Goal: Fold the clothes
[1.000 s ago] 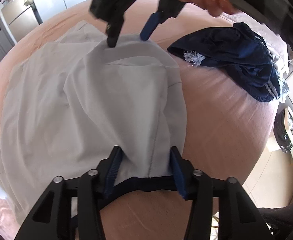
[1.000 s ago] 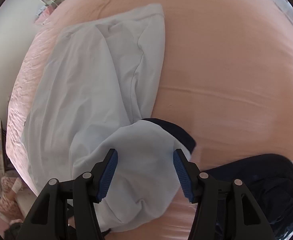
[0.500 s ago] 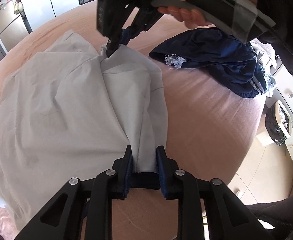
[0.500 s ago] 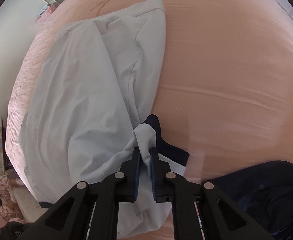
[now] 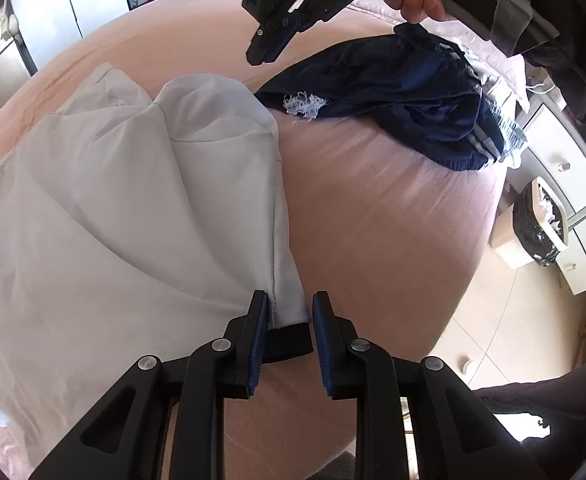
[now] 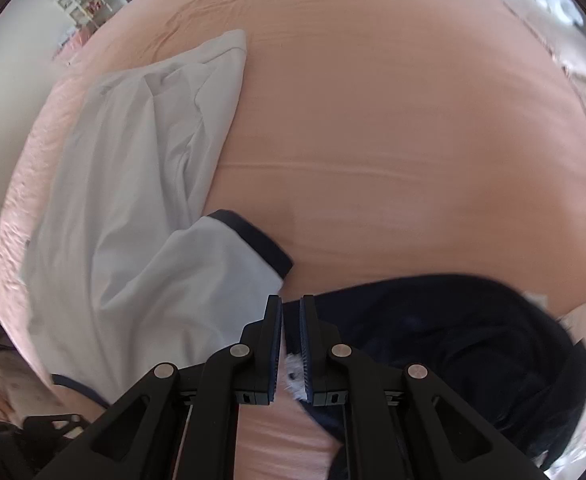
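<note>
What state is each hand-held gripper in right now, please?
Left hand-held gripper: closed on white shirt's cuff.
Right hand-held gripper: closed, empty.

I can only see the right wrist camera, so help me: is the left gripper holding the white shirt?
Observer: Yes, the left gripper is clamped on the white shirt at its dark sleeve cuff.
Operator: Is anything dangling from my right gripper?
Observer: No, the right gripper hangs shut and bare above the bed.
Operator: What's that dark pile?
Observer: A navy garment with white stripes along one edge.
</note>
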The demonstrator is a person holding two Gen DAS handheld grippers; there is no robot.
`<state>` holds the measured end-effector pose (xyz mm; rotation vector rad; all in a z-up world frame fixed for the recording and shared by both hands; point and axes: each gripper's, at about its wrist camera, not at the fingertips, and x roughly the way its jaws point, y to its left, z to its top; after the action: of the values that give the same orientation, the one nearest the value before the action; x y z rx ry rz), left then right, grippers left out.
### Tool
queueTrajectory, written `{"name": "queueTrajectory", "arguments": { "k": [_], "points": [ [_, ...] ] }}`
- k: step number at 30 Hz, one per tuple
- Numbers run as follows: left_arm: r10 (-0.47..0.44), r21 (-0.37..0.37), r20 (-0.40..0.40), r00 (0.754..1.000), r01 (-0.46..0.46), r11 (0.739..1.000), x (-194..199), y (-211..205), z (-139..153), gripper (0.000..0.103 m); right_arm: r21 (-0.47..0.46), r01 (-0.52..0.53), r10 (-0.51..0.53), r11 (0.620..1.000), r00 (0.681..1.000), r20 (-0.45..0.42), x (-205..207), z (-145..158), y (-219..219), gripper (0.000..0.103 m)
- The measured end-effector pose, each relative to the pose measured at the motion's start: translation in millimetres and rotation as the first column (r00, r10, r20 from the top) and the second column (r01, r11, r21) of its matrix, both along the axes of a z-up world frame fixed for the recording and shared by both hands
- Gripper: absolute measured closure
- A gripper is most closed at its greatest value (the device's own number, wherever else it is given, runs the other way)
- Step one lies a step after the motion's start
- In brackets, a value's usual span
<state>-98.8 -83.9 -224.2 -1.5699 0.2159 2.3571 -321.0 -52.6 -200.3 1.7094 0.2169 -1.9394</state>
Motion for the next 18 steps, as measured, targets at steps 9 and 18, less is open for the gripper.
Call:
{"name": "queueTrajectory", "arguments": {
  "k": [9,18],
  "points": [
    [0.064,0.025,0.029,0.997,-0.065,0.998,-2.9,-11.3,4.5,0.079,-0.202,0.038,-0.008,0.979,0.989,0.148,13.6,-24.3,-10.6,0.04],
    [0.137,0.04,-0.037,0.99,-0.135,0.99,-2.4,-28.8,21.4,0.034,-0.341,0.201,-0.109,0.918,0.956,0.272,25.5,-47.4,19.4,0.04]
  ]
}}
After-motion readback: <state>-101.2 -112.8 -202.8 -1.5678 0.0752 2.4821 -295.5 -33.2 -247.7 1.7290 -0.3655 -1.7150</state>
